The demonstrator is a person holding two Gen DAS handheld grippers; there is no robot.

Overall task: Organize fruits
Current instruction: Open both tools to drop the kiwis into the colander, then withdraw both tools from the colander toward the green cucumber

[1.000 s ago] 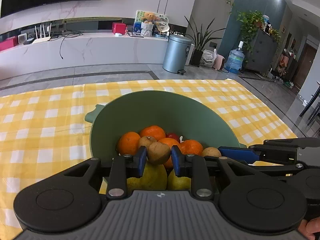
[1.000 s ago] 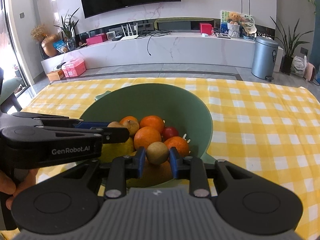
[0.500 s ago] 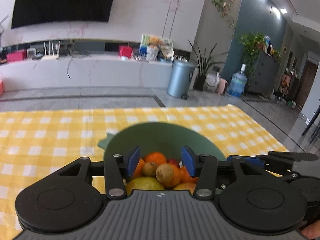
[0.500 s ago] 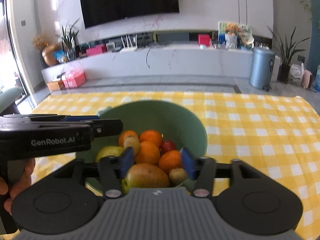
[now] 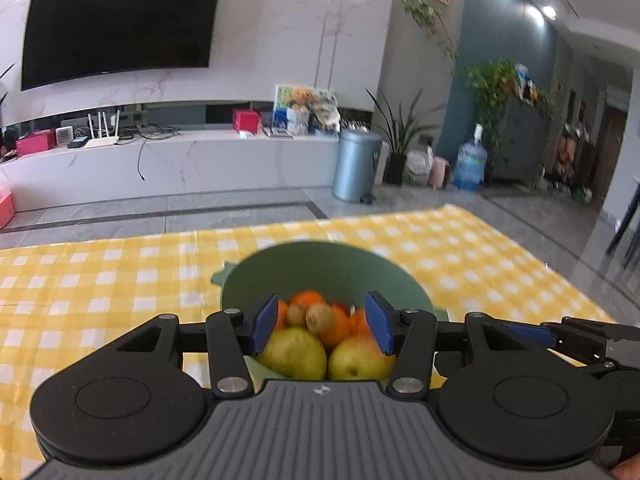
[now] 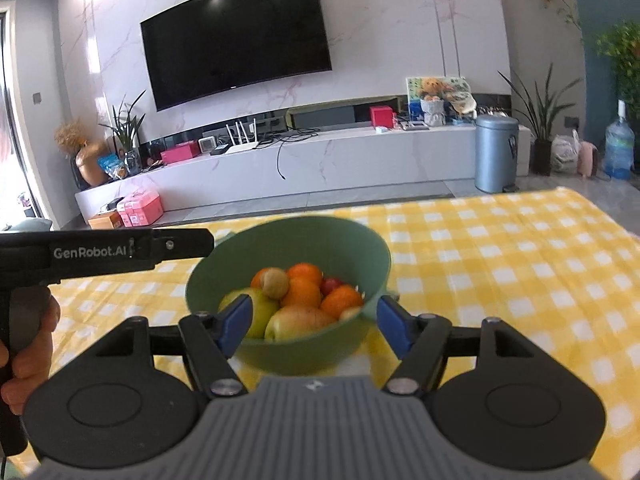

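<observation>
- Ahead of the right hand-held gripper (image 6: 312, 322), the green bowl (image 6: 360, 240) stands in the way, its near wall just beyond the fingertips.
- The heaped fruit (image 6: 300, 292) fills the bowl to about rim height, leaving little room inside.
- To the right of the right hand-held gripper, the checked counter (image 6: 520, 264) lies bare and open out to its far edge.
- To its left, the left hand-held gripper (image 6: 172, 245) reaches toward the bowl's left rim and blocks that side.
- Left of the left hand-held gripper (image 5: 322, 322), the counter is free.
- The gap between each pair of fingers is unoccupied.
</observation>
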